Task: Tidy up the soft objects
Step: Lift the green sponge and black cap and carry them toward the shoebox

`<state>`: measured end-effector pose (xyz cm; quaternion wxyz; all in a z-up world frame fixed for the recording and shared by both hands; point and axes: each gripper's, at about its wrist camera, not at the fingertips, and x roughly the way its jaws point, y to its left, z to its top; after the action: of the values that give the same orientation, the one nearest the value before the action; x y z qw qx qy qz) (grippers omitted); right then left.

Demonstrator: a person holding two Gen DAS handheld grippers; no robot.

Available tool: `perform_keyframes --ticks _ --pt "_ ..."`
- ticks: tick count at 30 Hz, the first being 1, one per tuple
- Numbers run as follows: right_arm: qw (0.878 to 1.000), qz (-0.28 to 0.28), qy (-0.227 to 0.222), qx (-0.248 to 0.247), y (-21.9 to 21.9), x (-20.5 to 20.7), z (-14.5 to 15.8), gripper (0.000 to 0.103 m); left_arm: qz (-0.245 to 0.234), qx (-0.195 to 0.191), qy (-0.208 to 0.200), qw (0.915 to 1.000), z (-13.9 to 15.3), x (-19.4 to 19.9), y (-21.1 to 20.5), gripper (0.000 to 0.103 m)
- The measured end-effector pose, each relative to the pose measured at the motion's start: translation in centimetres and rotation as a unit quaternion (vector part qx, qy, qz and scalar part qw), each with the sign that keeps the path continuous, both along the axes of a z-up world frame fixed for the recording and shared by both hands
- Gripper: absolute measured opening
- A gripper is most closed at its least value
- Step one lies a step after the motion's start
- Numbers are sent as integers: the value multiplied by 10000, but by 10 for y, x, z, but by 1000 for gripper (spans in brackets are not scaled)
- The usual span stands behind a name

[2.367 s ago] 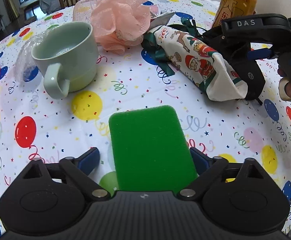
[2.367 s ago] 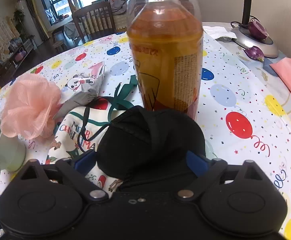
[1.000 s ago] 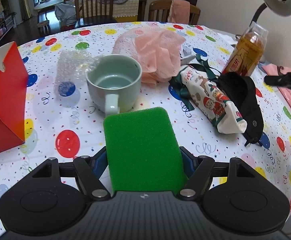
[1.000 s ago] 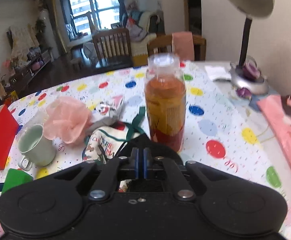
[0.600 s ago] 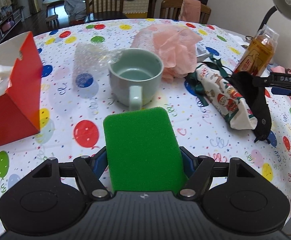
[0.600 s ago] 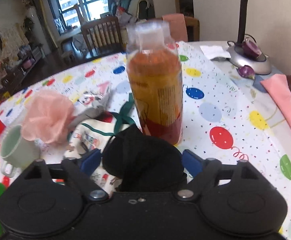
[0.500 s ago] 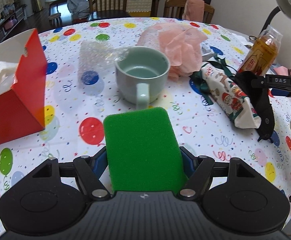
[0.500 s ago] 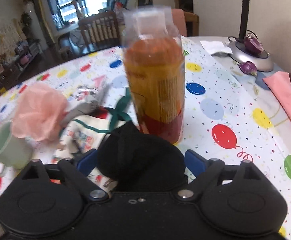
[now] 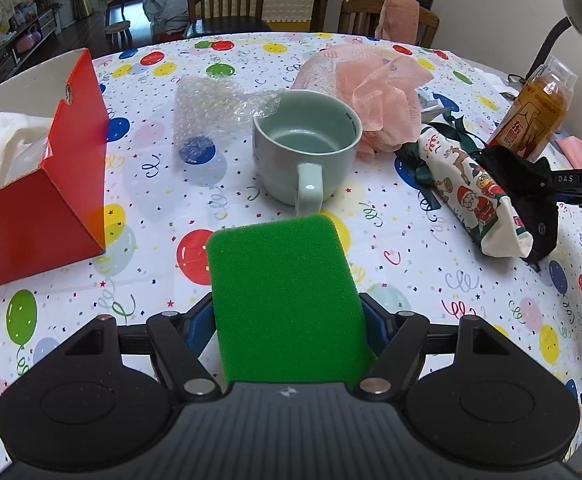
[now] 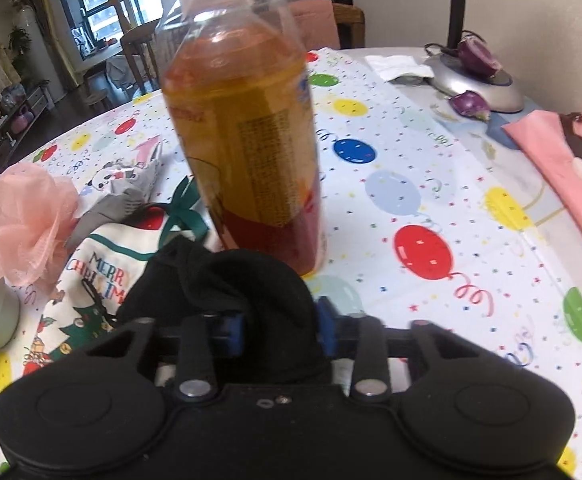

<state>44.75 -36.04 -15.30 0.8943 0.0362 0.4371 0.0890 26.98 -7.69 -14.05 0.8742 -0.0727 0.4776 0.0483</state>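
A green sponge sticks out forward from my left gripper, which is shut on it above the balloon-print tablecloth. My right gripper is closing; its blue pads squeeze a bunched black cloth that lies on a Christmas-print pouch. In the left wrist view the same black cloth drapes over the pouch, with the right gripper at the frame's right edge. A pink mesh puff sits behind the mug. Bubble wrap lies to the mug's left.
A pale green mug stands just beyond the sponge. A red tissue box is at the left. An amber drink bottle stands right behind the black cloth. A lamp base and pink fabric are at the right.
My right gripper went from shut to wide open, sank onto the black cloth, and its jaws have narrowed around it. My left gripper drifted left with the sponge still held.
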Motion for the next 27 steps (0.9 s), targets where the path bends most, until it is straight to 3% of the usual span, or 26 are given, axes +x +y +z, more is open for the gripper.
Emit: perform_keyframes --ticks 4,18,27 --pt "9998 -29 -188 62 -8 -13 10 17 -50 -34 -73 10000 5 2 0 73" --pt "9947 344 -905 356 6 -84 106 16 -201 -303 -369 9987 42 0 35 73" --pt "9872 909 -1043 793 62 -118 161 16 -266 -415 -588 9971 83 -18 81 73"
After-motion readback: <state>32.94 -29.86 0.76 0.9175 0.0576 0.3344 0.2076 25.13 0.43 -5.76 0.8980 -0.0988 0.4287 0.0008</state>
